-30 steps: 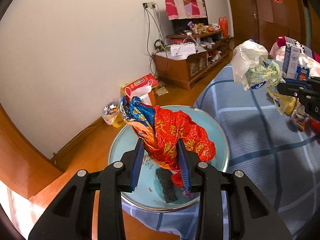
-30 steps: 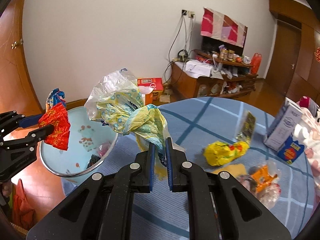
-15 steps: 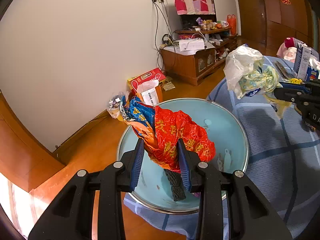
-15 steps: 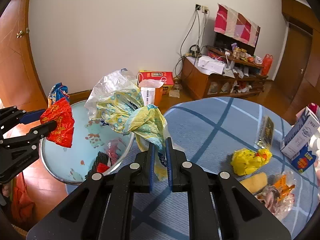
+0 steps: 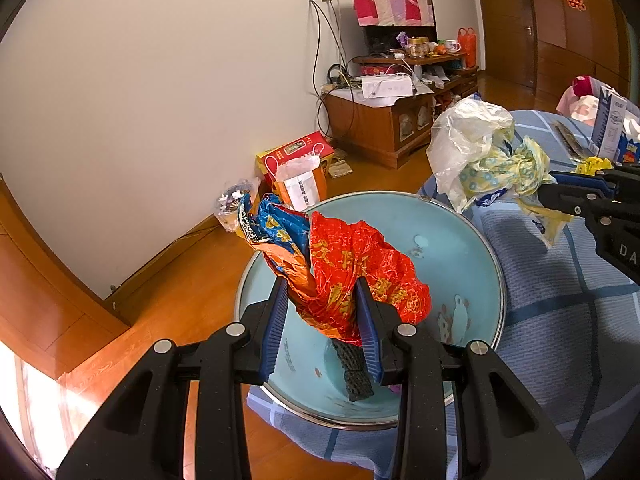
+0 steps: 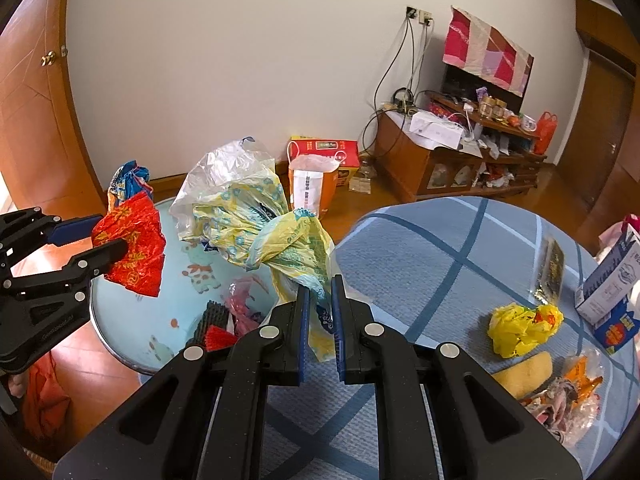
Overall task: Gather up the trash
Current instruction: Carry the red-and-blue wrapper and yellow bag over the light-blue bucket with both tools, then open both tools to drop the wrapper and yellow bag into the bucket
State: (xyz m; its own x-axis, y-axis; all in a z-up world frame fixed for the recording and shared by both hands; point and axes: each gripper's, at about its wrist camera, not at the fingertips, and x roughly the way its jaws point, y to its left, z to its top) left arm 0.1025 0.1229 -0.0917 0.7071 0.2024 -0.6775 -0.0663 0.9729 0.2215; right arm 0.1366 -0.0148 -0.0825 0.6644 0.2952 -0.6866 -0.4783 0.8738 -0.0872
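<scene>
Drop-off step, by the look of it. Left gripper clamped on red wrapper, right over basin. Right gripper pinching yellow bag, above basin's rim beside the table. Next, probably: release both over basin.

I see bright, even daylight, sharp focus, strong fisheye bending at dark edges, and glare blowing out the floor lower left.

Home living room, probably, wooden TV cabinet, cluttered shelves, checked tablecloth, wood floor
</scene>
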